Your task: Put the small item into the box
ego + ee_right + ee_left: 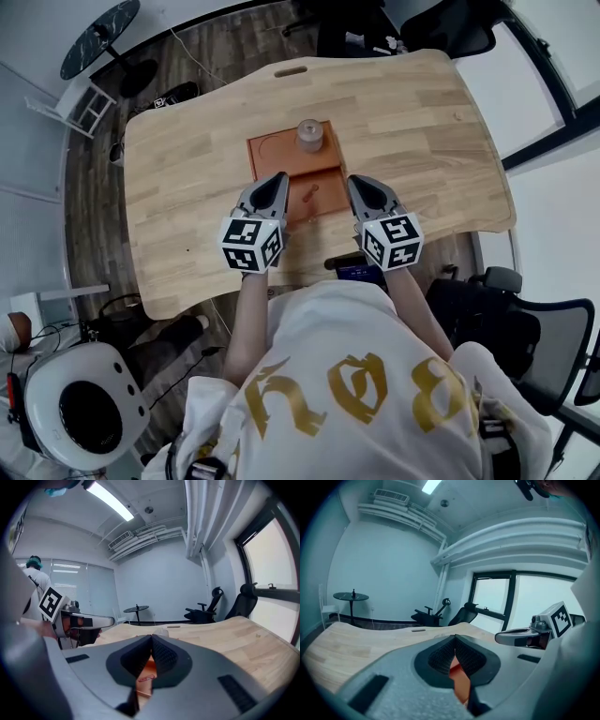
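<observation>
An orange box [281,155] lies open on the wooden table [187,187], with its flat orange part [323,202] toward me. A small pinkish clip [310,194] rests on that flat part; through the right gripper's jaws it shows as the same clip [146,678]. A grey round piece [310,134] sits at the box's far edge. My left gripper [279,178] is shut and empty at the box's left side. My right gripper [356,182] is shut and empty at its right side. Orange surface [460,681] shows past the left gripper [454,638]. The right gripper [151,637] points at the box.
A dark phone [361,272] sits at the table's near edge by my body. The table has a slot [291,70] at its far side. Office chairs [525,328] stand to the right, a black round side table [98,37] at far left, a white round device [84,403] on the floor.
</observation>
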The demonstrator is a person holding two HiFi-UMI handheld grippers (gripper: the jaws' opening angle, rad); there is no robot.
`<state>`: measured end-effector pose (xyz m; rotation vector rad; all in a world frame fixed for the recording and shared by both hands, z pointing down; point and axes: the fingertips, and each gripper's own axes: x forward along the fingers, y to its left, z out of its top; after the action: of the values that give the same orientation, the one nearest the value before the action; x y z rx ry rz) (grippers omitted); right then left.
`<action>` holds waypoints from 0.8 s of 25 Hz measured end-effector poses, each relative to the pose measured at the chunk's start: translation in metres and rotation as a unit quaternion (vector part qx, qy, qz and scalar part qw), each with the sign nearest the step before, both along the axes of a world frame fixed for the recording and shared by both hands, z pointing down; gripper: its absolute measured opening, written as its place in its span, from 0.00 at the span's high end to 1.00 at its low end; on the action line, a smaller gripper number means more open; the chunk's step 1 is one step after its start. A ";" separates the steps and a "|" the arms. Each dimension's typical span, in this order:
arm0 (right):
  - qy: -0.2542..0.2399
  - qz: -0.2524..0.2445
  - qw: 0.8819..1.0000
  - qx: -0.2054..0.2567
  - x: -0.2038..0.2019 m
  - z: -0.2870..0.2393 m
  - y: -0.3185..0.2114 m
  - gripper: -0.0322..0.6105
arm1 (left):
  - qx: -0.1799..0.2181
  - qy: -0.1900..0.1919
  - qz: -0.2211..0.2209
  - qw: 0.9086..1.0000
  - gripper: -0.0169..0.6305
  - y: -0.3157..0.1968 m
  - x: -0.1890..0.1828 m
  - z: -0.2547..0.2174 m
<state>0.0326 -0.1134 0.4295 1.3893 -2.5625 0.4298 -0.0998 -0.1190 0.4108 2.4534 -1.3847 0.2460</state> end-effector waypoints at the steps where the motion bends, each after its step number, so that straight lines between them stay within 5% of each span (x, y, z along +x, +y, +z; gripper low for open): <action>1: 0.000 0.001 1.000 0.001 0.001 -0.001 0.001 0.93 | 0.007 -0.005 -0.002 1.000 0.96 0.002 0.000 -0.003; 20: -0.019 0.012 1.000 0.004 0.014 -0.004 0.022 0.93 | 0.021 -0.011 -0.007 1.000 0.96 0.015 0.008 -0.009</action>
<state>0.0462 -0.0911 0.4255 1.4281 -2.5832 0.4560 -0.0922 -0.1043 0.4019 2.4820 -1.4292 0.2430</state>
